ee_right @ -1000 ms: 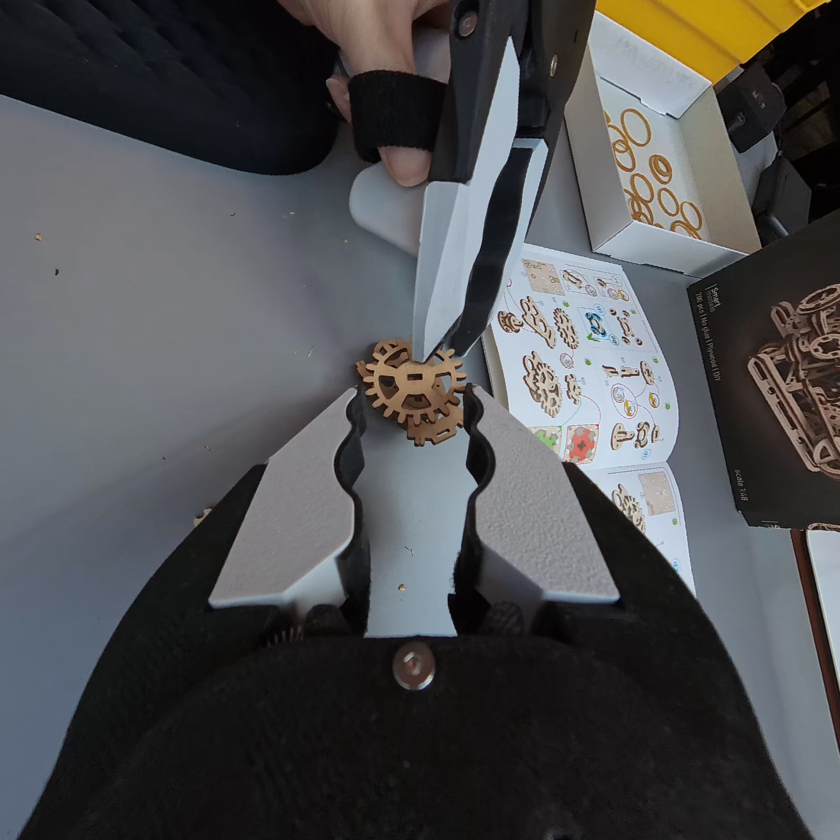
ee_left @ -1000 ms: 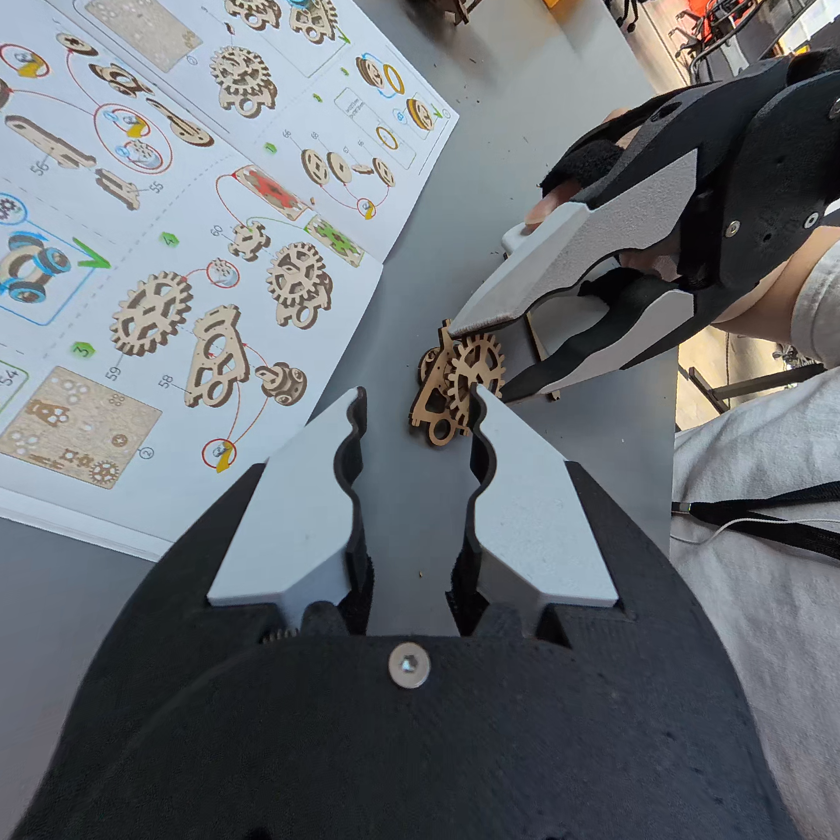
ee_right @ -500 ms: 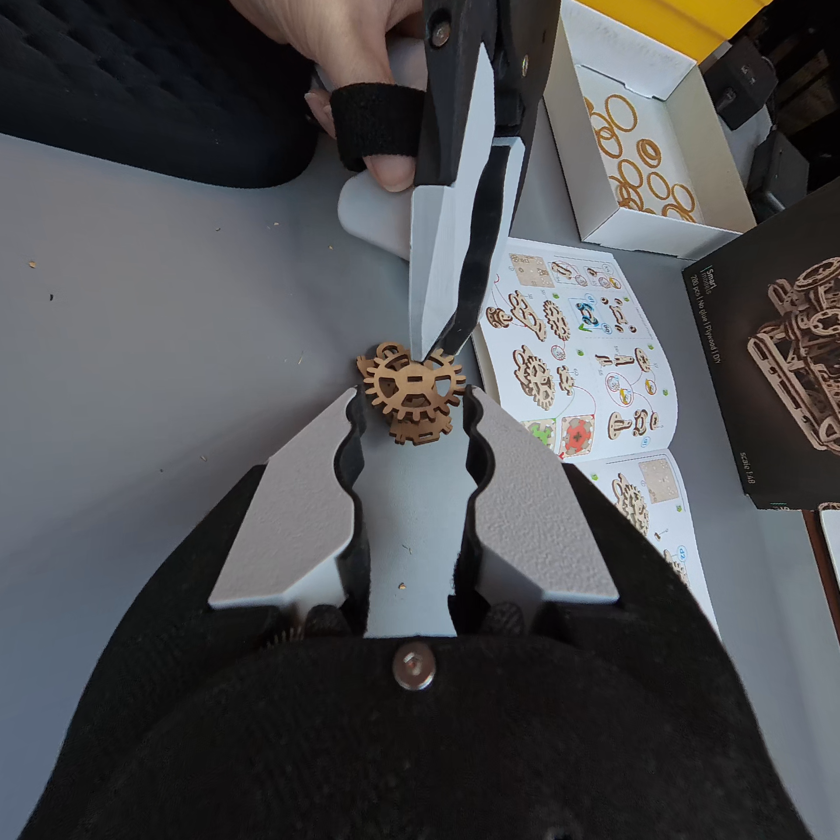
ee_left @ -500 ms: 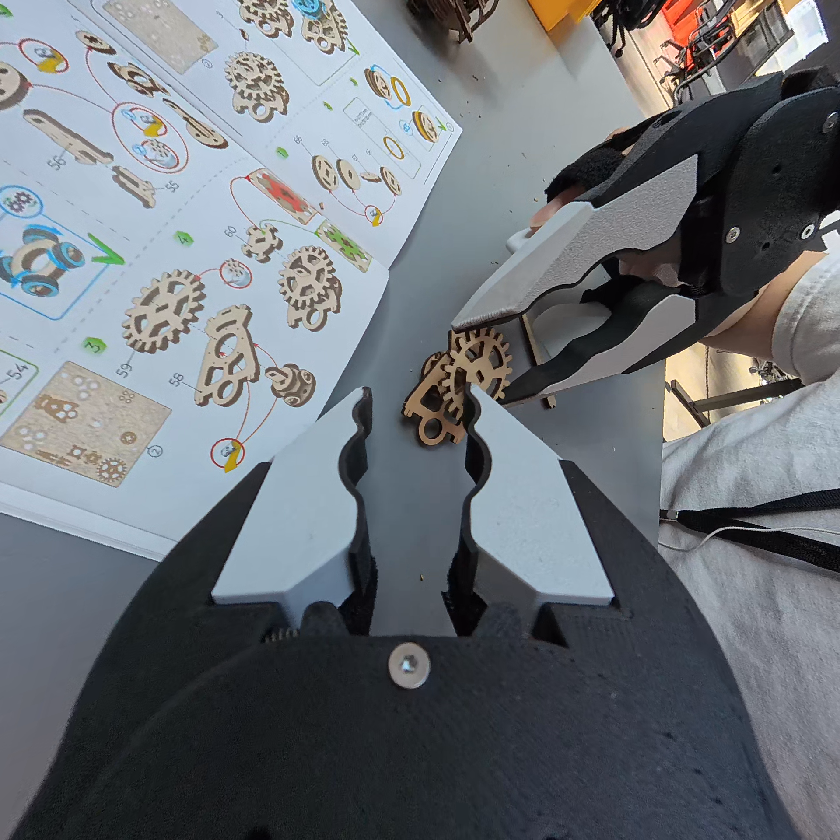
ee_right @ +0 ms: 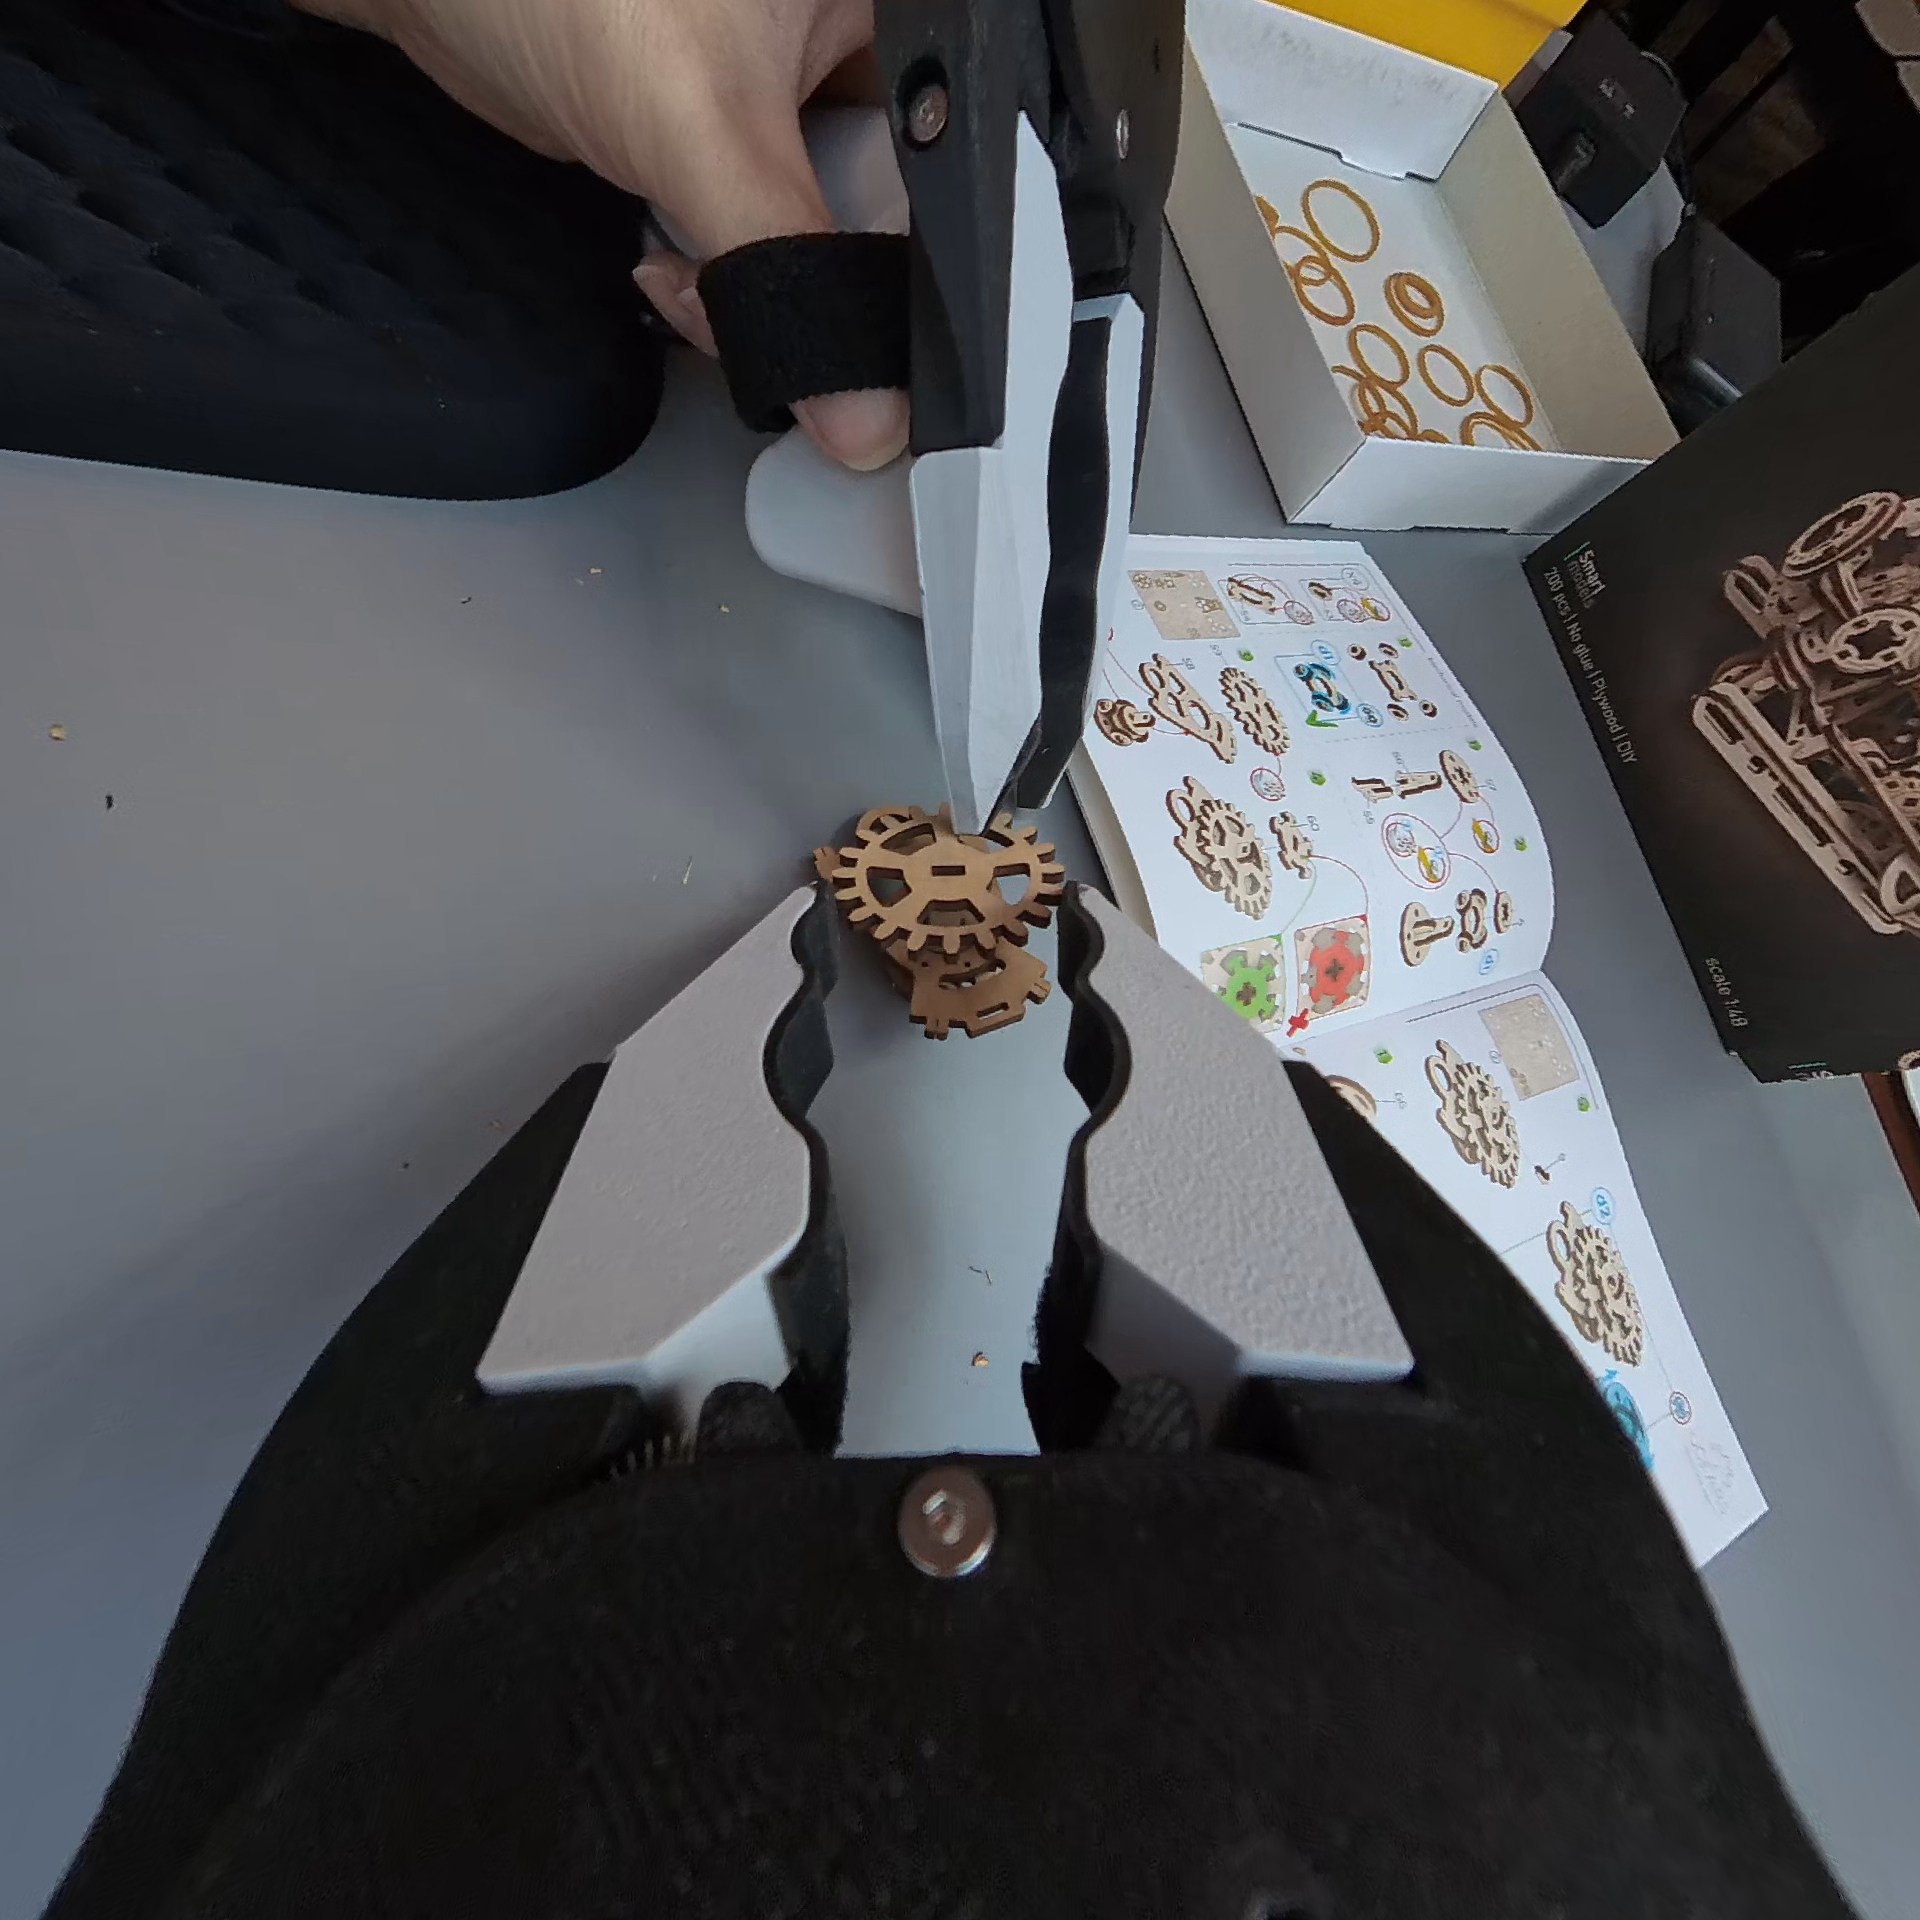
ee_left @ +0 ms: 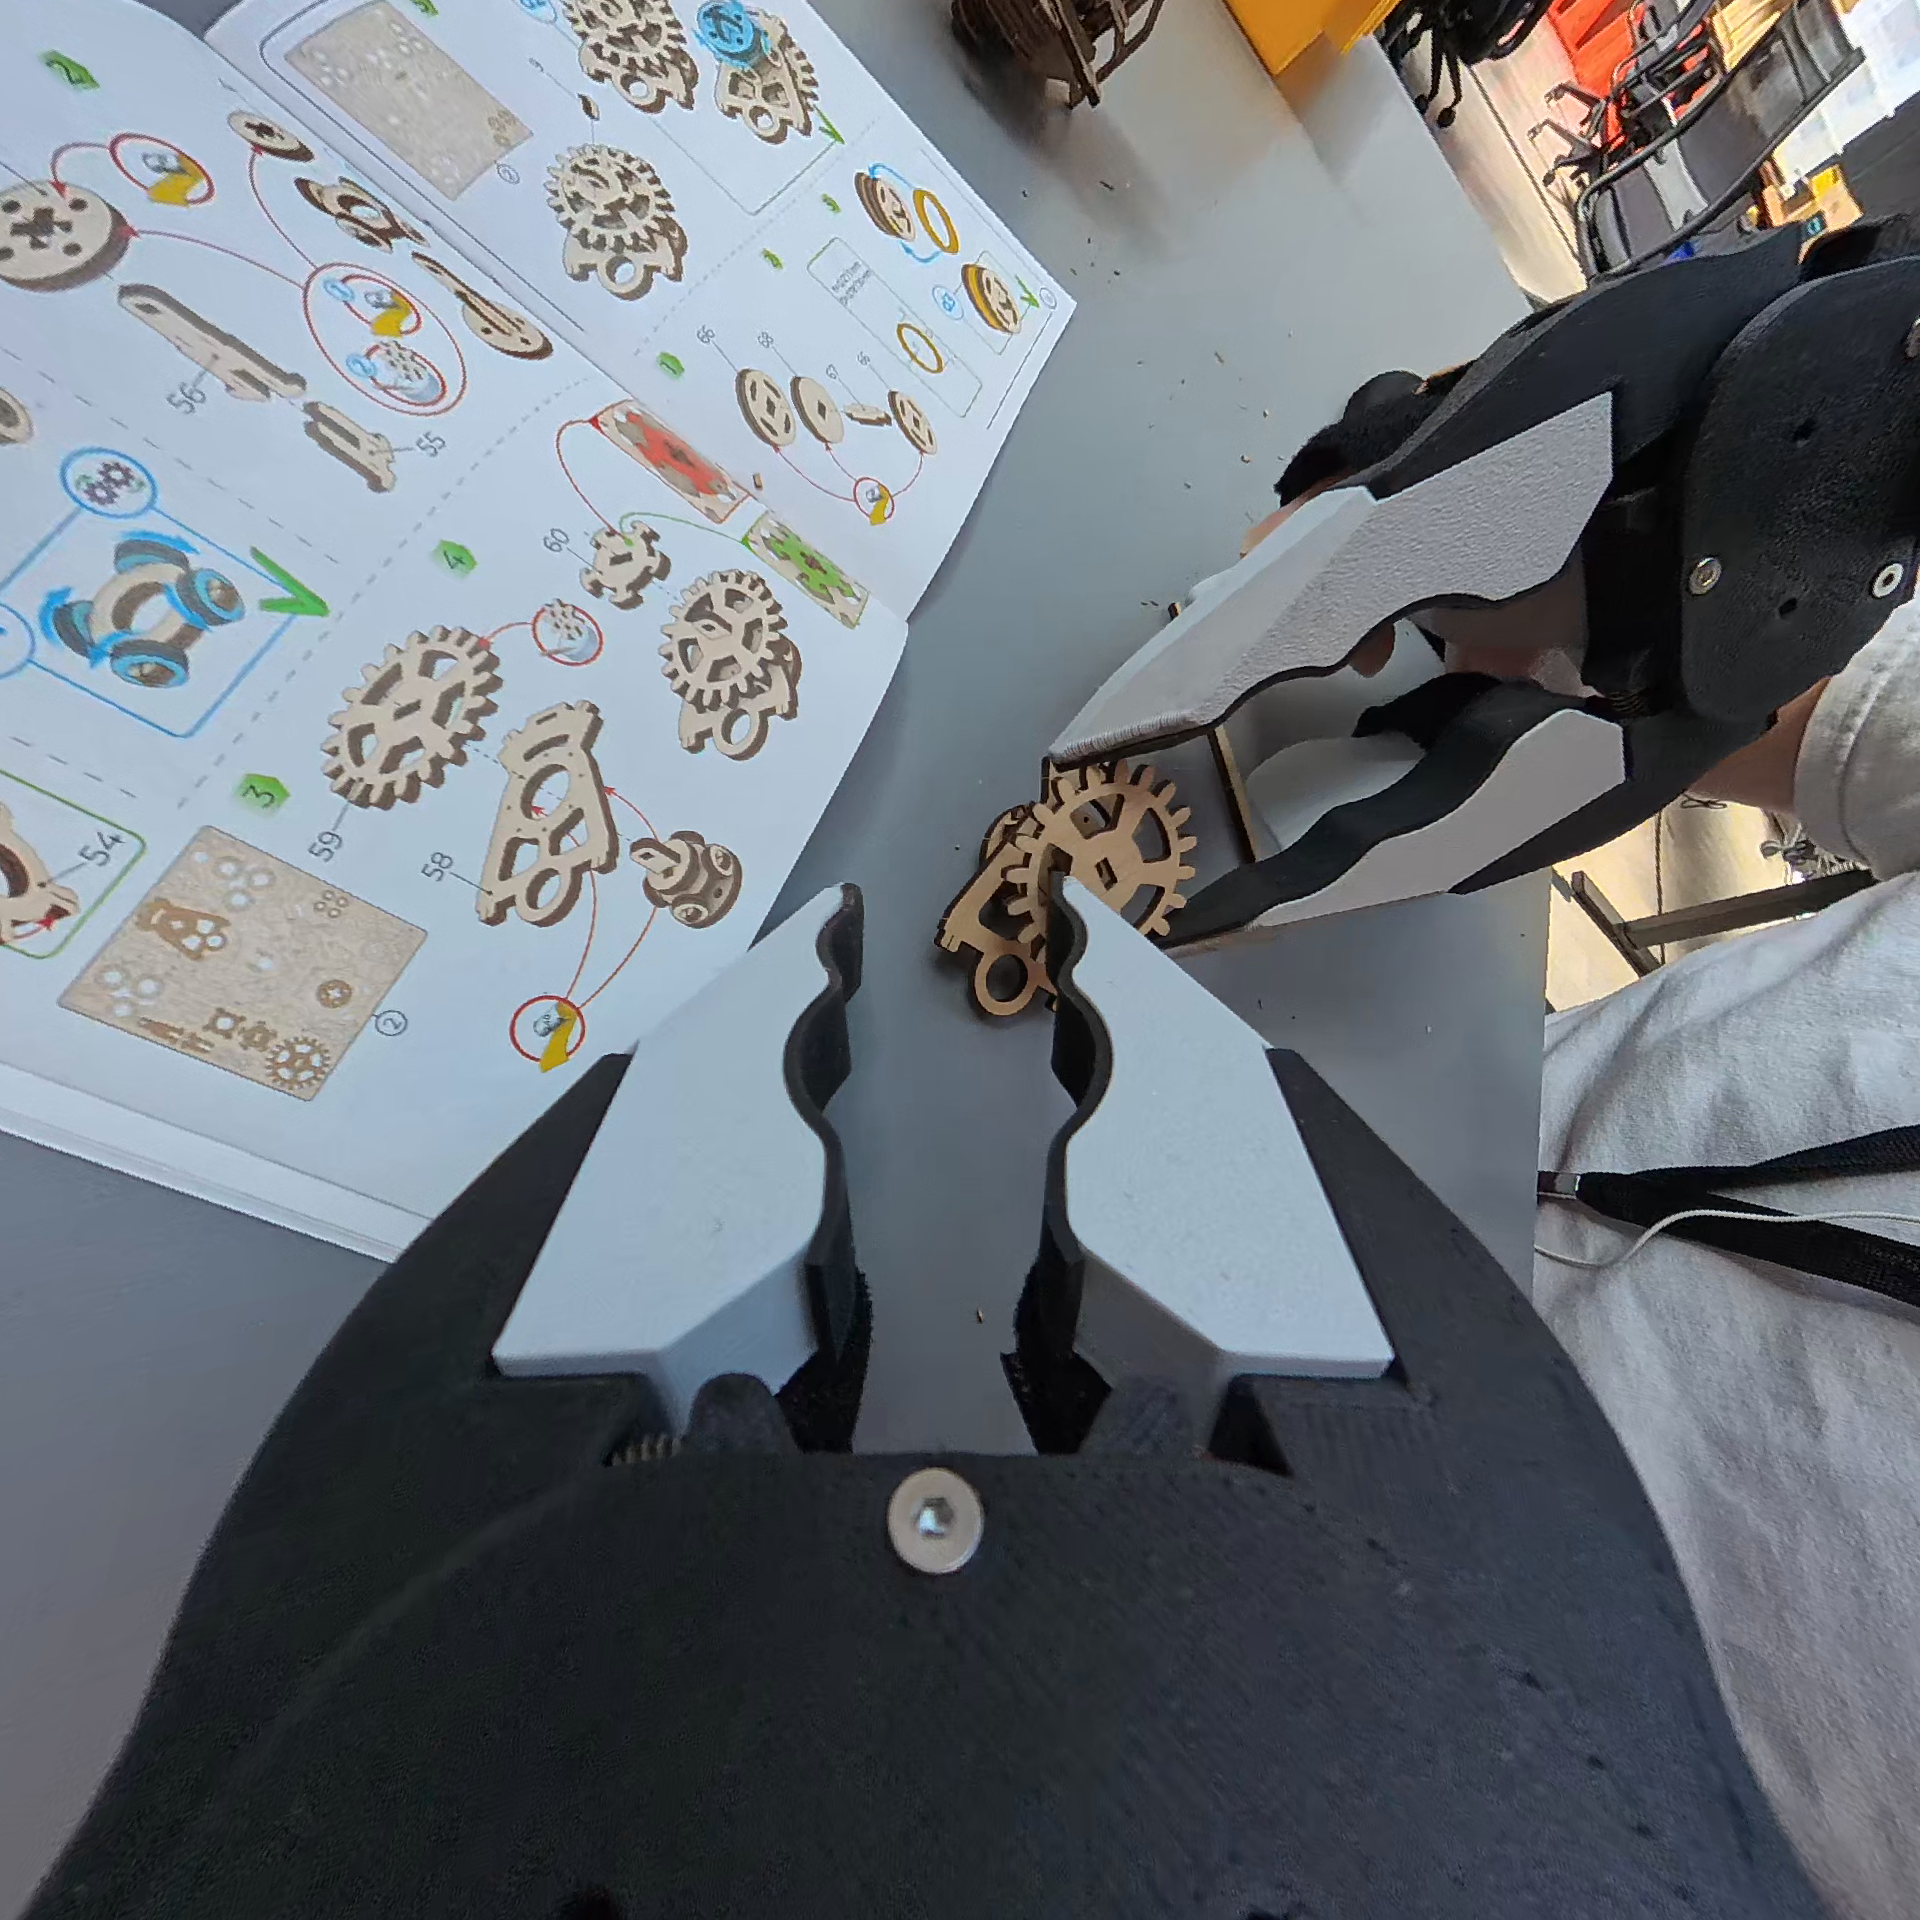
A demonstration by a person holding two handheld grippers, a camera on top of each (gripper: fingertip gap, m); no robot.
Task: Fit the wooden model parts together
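**Two tools close in on a wooden gear piece**

A small wooden gear assembly (ee_left: 1070, 883) lies flat on the grey counter (ee_left: 1299, 239), a toothed wheel stacked on a cut-out plate with a smaller cog beneath (the cog shows best in the right wrist view). The left tool (ee_left: 951, 899) has its fingers spread, nothing between them; its right fingertip touches or overlaps the edge of the assembly. The right tool (ee_right: 940, 904) is also spread, its two tips flanking the toothed wheel (ee_right: 940, 883) without visibly pinching it. In the right wrist view the left tool comes down from above, its tips at the wheel's far rim. An open instruction booklet (ee_left: 436, 582) lies beside the parts, and a white box of tan rings (ee_right: 1392, 322) and a dark kit box (ee_right: 1756, 748) sit farther off. A hand (ee_right: 644, 94) grips the left tool.
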